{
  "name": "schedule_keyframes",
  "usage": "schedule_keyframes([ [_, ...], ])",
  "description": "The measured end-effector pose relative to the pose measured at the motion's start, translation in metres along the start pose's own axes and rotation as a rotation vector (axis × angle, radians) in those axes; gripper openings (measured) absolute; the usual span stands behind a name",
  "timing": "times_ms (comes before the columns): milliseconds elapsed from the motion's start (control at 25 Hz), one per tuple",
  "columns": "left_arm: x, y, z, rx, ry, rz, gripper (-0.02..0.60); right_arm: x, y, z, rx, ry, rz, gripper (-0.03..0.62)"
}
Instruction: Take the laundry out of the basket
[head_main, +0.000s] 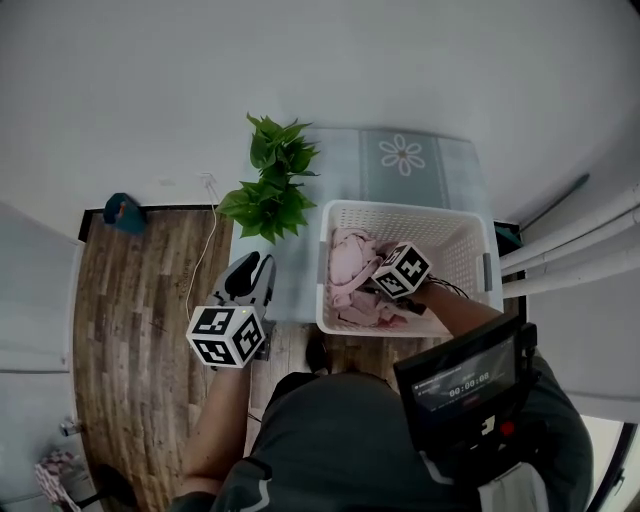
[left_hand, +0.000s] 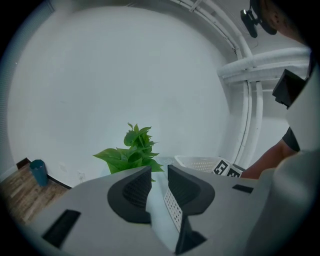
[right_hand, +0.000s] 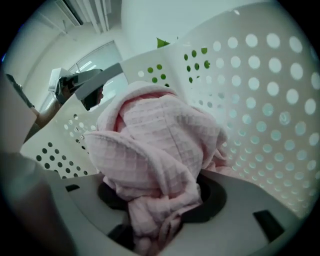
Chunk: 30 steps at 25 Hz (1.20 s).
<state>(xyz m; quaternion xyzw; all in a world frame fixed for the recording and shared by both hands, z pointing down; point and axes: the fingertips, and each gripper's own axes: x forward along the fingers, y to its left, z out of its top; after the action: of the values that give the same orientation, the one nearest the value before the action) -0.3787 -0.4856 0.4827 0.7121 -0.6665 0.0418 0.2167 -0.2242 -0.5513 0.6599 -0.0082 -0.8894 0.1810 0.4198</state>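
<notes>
A leafy green plant (head_main: 270, 180) stands by the plain white wall (head_main: 300, 60), at the edge of a pale grey-green mat with a white daisy motif (head_main: 405, 160). Left of the plant lies brown wood-plank floor (head_main: 140, 330), with a thin white cable (head_main: 203, 248) trailing over it. A small teal object (head_main: 122, 212), perhaps a bin, sits at the wall's foot. White pipes (head_main: 580, 250) run along the right side.

Laundry (head_main: 348, 262) in basket (head_main: 466, 246), plant (head_main: 270, 182) left.
</notes>
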Motion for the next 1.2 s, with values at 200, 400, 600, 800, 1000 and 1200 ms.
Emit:
schedule_keyframes([
  [200, -0.019, -0.004, 0.014, 0.008, -0.055, 0.043, 0.100, -0.033, 0.019, 0.026, -0.060, -0.136, 0.038, 0.265],
  [400, -0.034, -0.016, 0.031, 0.014, -0.111, 0.050, 0.100, -0.071, 0.035, 0.048, -0.104, -0.289, 0.040, 0.264],
  [600, -0.057, -0.040, 0.040, 0.019, -0.150, 0.046, 0.098, -0.120, 0.053, 0.064, -0.134, -0.423, 0.033, 0.265],
  [800, -0.089, -0.073, 0.054, 0.054, -0.216, 0.076, 0.077, -0.185, 0.078, 0.085, -0.178, -0.577, 0.017, 0.265],
  [1000, -0.130, -0.095, 0.067, 0.082, -0.276, 0.123, 0.011, -0.238, 0.109, 0.112, -0.206, -0.679, 0.016, 0.265],
  [1200, -0.167, -0.112, 0.074, 0.068, -0.325, 0.152, 0.009, -0.283, 0.152, 0.141, -0.258, -0.772, 0.050, 0.265],
])
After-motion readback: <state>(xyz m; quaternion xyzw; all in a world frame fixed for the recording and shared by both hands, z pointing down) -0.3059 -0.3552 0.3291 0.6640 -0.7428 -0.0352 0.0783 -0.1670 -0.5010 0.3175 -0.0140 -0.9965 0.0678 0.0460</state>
